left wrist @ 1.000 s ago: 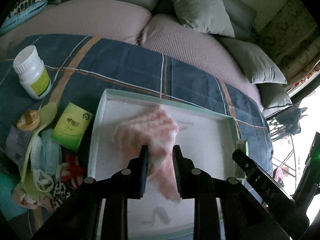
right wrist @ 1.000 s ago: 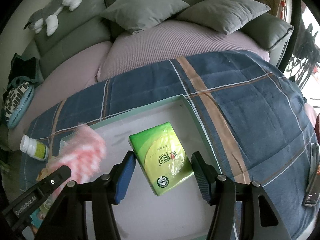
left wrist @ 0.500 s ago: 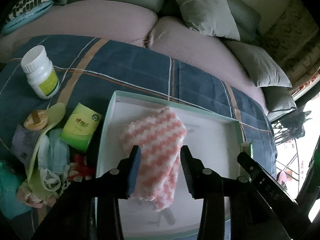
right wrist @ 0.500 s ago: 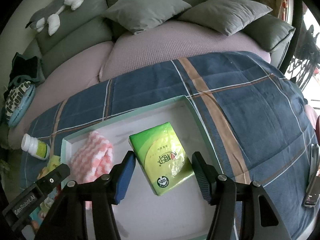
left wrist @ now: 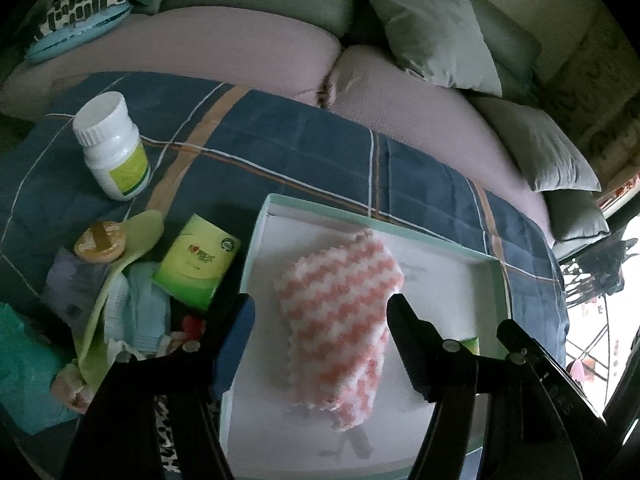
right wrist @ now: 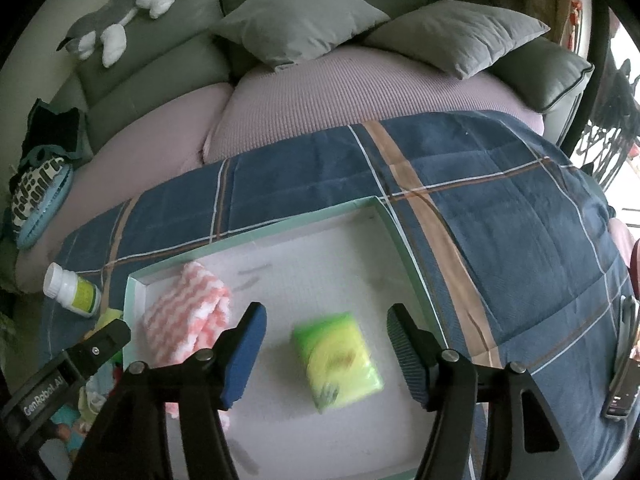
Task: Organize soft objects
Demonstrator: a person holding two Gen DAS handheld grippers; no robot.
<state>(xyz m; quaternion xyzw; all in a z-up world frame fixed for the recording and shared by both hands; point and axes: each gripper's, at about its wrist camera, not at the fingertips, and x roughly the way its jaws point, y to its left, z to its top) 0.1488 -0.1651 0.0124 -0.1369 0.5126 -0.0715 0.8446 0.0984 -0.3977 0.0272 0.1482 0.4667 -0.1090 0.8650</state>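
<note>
A pink-and-white zigzag cloth [left wrist: 340, 316] lies in the white tray with mint rim [left wrist: 496, 276], at its left end. My left gripper [left wrist: 320, 324] is open above the cloth, not touching it. In the right wrist view the cloth [right wrist: 188, 316] lies at the tray's [right wrist: 256, 236] left side and a green tissue pack [right wrist: 340, 360], blurred, lies in the middle of the tray. My right gripper [right wrist: 324, 340] is open above the pack, jaws wide of it.
Left of the tray sit a small green tissue pack [left wrist: 196, 268], a white pill bottle [left wrist: 114, 152], a round wooden disc [left wrist: 98, 240] and a heap of soft fabrics [left wrist: 104, 320]. A plaid blanket [right wrist: 500, 208] covers the sofa, with grey cushions [right wrist: 296, 20] behind. A phone [right wrist: 624, 364] lies at the right.
My left gripper let go of the pink cloth, opened wide and pulled back. My right gripper released the green tissue pack, which dropped into the tray, and its jaws opened wider.
</note>
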